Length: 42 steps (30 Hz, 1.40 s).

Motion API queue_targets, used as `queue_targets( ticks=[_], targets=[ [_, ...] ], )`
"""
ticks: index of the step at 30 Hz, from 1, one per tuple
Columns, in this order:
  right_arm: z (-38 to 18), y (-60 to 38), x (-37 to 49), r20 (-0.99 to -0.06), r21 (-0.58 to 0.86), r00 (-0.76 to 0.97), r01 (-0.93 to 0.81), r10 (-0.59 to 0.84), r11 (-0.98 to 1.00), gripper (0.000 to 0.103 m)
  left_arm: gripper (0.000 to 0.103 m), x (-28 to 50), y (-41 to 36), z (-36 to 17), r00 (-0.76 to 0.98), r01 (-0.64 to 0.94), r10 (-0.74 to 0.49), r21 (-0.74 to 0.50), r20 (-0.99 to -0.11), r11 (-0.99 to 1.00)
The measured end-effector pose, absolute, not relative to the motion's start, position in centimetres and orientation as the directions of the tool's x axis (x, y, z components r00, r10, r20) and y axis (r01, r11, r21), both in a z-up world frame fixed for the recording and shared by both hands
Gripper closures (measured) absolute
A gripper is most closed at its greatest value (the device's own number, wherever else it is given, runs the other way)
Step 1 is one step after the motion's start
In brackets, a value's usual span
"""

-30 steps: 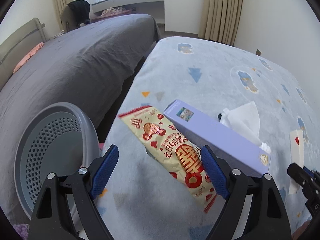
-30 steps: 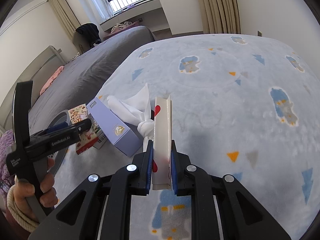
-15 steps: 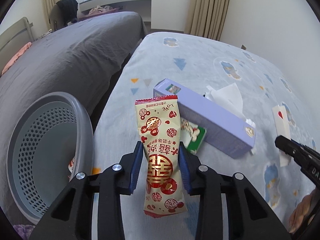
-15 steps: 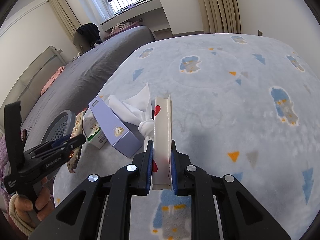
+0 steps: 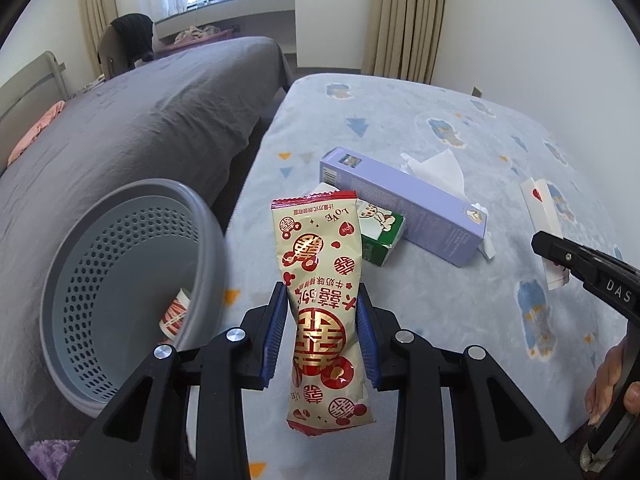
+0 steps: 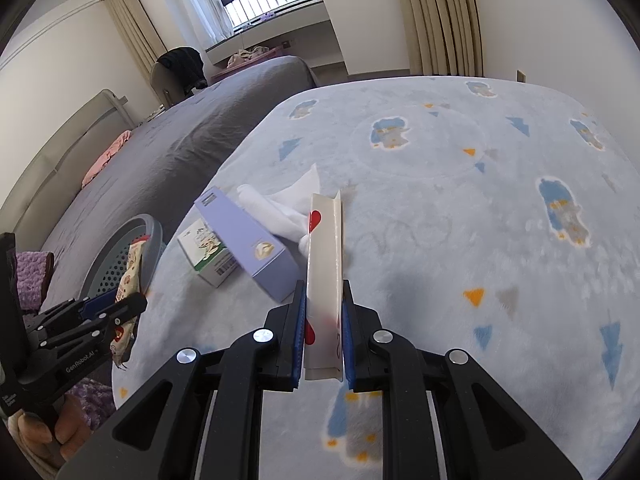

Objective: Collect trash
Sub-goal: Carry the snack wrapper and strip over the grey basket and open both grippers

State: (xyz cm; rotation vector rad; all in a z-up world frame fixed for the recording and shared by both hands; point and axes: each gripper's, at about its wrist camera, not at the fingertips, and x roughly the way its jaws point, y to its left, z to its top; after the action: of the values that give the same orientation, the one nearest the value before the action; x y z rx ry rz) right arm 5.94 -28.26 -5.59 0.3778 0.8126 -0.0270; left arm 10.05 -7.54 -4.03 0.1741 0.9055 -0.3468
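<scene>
My left gripper [image 5: 322, 332] is shut on a cream and red snack wrapper [image 5: 320, 280] and holds it above the bed's edge, just right of a grey perforated basket [image 5: 120, 280]. My right gripper [image 6: 323, 336] is shut on a white folded card with red hearts [image 6: 325, 248] and holds it above the light blue blanket [image 6: 440, 200]. A long lilac box [image 5: 400, 204], a small green and white box [image 5: 380, 232] and crumpled white tissue [image 5: 436, 168] lie on the blanket. The basket holds a small red and white wrapper [image 5: 174, 314].
A grey bed [image 5: 140, 120] lies to the left, across a narrow gap. A purple fuzzy cloth [image 6: 34, 276] sits low on the left. Curtains and a window stand at the back wall.
My left gripper closed on the snack wrapper, lifted it off the blanket and drew back toward the basket, uncovering the green box. My right gripper still holds the card and has barely moved.
</scene>
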Motion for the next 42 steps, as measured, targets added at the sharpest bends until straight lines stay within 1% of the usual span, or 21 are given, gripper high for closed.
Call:
queue_targets(
  ticks=[6, 13, 25, 30, 36, 42],
  targets=[
    [-4.4, -24.9, 5.2, -0.703, 0.287, 0.701, 0.131, 0.116, 0.949, 0.087, 0.07, 9.0, -4.7, -2.6, 0.6, 0.349, -0.22, 0.004, -0.769, 0.937],
    [-3.4, -20.1, 5.5, -0.687, 0.305, 0.708, 0.076, 0.164, 0.949, 0.087, 0.07, 8.5, 0.5, -1.4, 0.639, 0.3, -0.188, 0.017, -0.746, 0.954],
    [-2.6, -10.9, 9.1, -0.688, 0.294, 0.683, -0.046, 0.245, 0.955, 0.087, 0.07, 10.0, 8.7, -1.4, 0.667, 0.207, -0.13, 0.014, -0.733, 0.978],
    [-2.3, -7.8, 11.2, -0.687, 0.286, 0.674, -0.091, 0.27, 0.954, 0.087, 0.07, 12.1, 10.3, -1.5, 0.686, 0.182, -0.108, 0.027, -0.72, 0.983],
    [-2.3, -5.2, 14.1, -0.68, 0.295, 0.669, -0.124, 0.299, 0.947, 0.087, 0.069, 14.2, 11.3, -1.8, 0.69, 0.176, -0.108, 0.021, -0.716, 0.984],
    [-3.1, -3.4, 16.5, -0.698, 0.29, 0.644, -0.145, 0.313, 0.946, 0.087, 0.069, 15.5, 12.4, -3.3, 0.663, 0.167, -0.106, 0.008, -0.741, 0.986]
  ],
)
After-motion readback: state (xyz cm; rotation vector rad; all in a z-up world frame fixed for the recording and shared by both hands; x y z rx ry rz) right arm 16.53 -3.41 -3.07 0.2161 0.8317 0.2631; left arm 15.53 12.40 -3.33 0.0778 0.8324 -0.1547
